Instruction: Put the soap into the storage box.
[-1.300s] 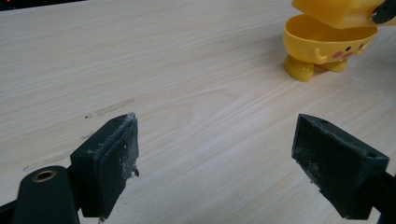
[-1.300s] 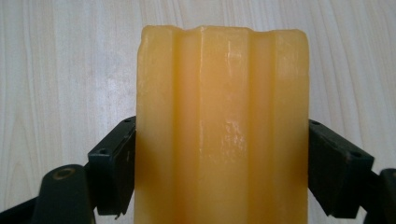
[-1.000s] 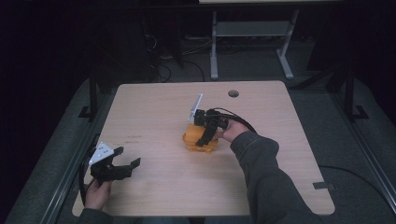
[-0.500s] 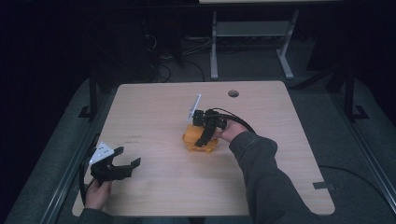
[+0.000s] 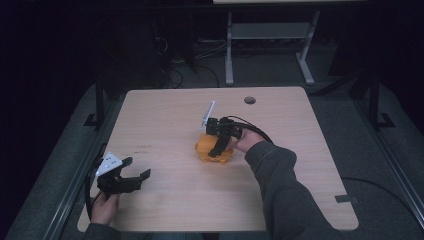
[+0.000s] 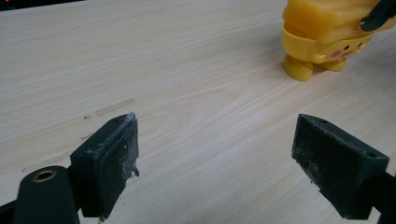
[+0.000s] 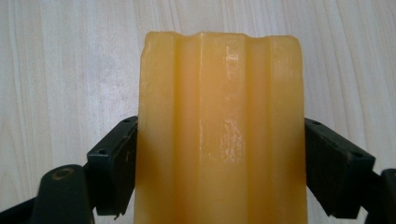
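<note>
The right claw (image 5: 218,148) has its jaws closed against both flanks of a yellow toy (image 5: 214,152) — a chunky ridged block on top w/ a little face and stubby feet underneath, seen best in the left gripper view (image 6: 327,35). In the right gripper view the toy (image 7: 219,130) sits squarely between the two pads, touching each, its ridged top running straight ahead of the claw. The toy looks to be standing on the table (image 5: 165,115), feet down; can't tell if any weight is off the wood yet.

The left claw (image 5: 122,181) is wide open w/ nothing between its jaws, low over the near-left part of the table, well apart from the toy, which stands ahead of it and off to its right.

Progress, as I judge it: reach and grasp appear done — the grip is centred and even. What's left is the lift or shift itself, then a set-down and release. The left claw has no part in it so far. Main risk looks like the smooth, glossy sides slipping if the squeeze is light.
</note>
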### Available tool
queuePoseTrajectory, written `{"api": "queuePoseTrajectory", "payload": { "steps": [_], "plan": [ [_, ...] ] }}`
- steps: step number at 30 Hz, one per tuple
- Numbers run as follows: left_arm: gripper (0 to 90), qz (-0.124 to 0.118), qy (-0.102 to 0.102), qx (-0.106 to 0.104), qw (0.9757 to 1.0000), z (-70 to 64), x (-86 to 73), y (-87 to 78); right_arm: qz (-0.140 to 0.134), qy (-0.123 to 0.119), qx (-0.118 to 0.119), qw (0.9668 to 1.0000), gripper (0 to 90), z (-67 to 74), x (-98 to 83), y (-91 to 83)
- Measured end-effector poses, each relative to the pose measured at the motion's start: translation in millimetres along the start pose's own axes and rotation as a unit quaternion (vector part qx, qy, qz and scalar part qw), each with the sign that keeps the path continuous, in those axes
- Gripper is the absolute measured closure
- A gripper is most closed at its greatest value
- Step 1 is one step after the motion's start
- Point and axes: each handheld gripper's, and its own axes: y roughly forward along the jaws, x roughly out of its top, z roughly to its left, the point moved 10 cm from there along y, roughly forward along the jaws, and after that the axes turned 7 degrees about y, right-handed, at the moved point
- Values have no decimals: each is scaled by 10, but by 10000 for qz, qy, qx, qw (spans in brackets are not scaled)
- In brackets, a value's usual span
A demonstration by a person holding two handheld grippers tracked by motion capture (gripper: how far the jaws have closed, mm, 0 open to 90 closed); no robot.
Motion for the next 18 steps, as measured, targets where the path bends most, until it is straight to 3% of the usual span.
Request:
{"api": "queuePoseTrajectory", "payload": {
  "steps": [18],
  "plan": [
    [141,27,24,2,10000,0,-4,-1,-163,98,25,9998,188,6,15,-53]
  ]
}}
